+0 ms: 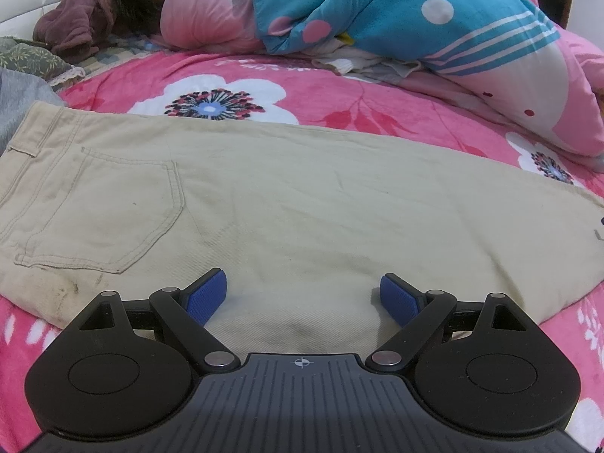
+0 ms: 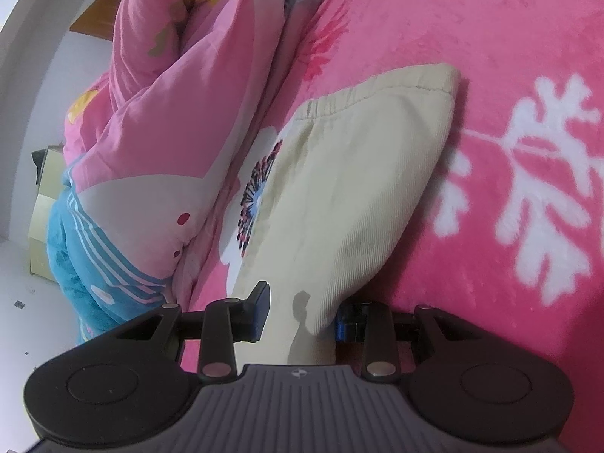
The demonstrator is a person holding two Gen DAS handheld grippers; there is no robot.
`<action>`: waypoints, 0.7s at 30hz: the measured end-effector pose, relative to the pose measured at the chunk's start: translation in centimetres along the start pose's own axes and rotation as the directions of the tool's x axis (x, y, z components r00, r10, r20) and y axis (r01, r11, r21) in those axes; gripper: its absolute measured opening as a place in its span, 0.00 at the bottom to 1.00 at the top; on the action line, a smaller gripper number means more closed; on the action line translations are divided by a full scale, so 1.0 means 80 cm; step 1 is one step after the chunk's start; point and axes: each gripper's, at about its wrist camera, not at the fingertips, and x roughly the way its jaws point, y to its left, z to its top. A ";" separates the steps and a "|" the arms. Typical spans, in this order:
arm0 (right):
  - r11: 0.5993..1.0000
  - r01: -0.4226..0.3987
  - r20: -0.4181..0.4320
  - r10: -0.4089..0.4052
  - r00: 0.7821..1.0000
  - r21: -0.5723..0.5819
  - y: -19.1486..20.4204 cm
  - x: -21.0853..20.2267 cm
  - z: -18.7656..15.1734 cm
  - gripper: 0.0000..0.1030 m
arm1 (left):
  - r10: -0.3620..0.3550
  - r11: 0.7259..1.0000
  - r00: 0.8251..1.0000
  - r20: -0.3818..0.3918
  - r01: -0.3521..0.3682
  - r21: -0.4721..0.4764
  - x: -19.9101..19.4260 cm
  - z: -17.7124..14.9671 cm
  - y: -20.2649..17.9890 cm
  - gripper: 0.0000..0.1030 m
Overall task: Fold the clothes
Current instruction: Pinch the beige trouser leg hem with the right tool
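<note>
With the trouser leg (image 2: 339, 196) only partly pinched between the right gripper (image 2: 302, 311) jaws, it could be dropped mid-fold, since the left gripper (image 1: 302, 294) is held spread above the trousers (image 1: 264, 196).

The left wrist camera sits just behind the left gripper (image 1: 302, 294) and looks forward and steeply down across the bed, close over the beige trousers (image 1: 264, 196) spread on the pink floral blanket (image 1: 339, 87); a rolled quilt (image 1: 415, 19) fills the far side. The right wrist camera sits just behind the right gripper (image 2: 302, 315), angled less steeply and rolled, very near one trouser leg (image 2: 358, 188) running away from the lens to its hem. The quilt lies on its left, floor beyond. Both views share the trousers, blanket and quilt.
</note>
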 end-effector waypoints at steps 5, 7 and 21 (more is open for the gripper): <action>1.000 -0.023 0.011 0.023 1.000 0.000 -0.003 0.004 0.003 0.33 | -0.002 1.000 1.000 0.001 0.002 0.000 0.000 -0.001 0.001 0.87; 0.999 -0.035 0.013 0.035 0.999 0.007 -0.005 0.005 0.005 0.33 | -0.003 1.000 1.000 0.001 0.003 0.001 0.000 -0.001 0.001 0.87; 0.999 -0.026 -0.079 0.029 0.996 0.035 -0.006 0.010 0.020 0.21 | -0.004 1.000 1.000 0.000 0.004 -0.004 0.000 0.000 0.001 0.87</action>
